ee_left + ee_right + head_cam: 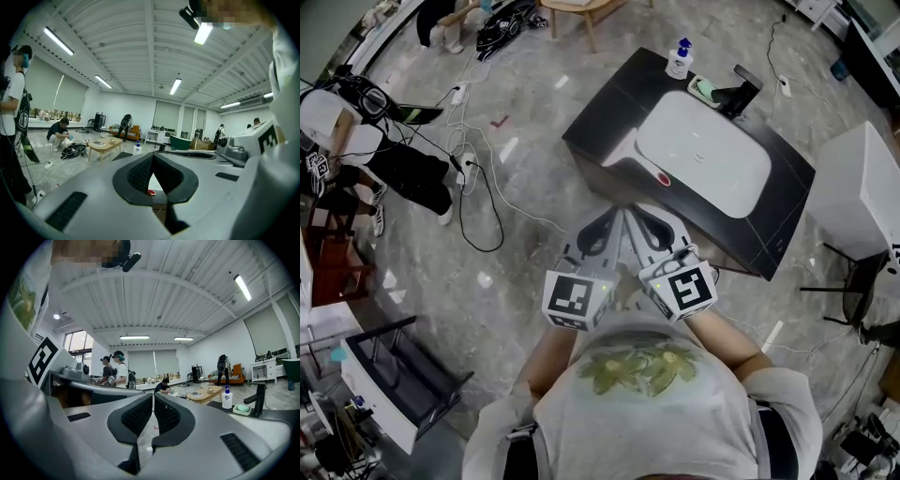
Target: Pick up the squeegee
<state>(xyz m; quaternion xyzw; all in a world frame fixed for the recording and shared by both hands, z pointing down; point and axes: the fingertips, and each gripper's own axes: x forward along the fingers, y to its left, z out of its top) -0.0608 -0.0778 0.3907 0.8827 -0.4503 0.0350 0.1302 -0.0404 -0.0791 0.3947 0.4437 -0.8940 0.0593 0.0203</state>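
On the black counter [783, 202] lies a white sink basin [703, 159]. A white piece that I take for the squeegee [619, 150] lies on the counter at the basin's left corner, with a small red part [663, 179] beside it on the basin's near rim. The red part [151, 192] also shows low between the left jaws. My left gripper [612, 217] and right gripper [632, 216] are held side by side near the chest, short of the counter's near edge. Left gripper [151, 158] is shut and empty; right gripper [153, 399] is likewise shut on nothing.
A soap bottle [679, 59], a green soap dish [705, 89] and a black faucet [739, 94] stand at the counter's far side. A white cabinet [862, 187] stands at right. Cables [473, 178] and a person [356, 141] are at left; a wooden table [105, 145] beyond.
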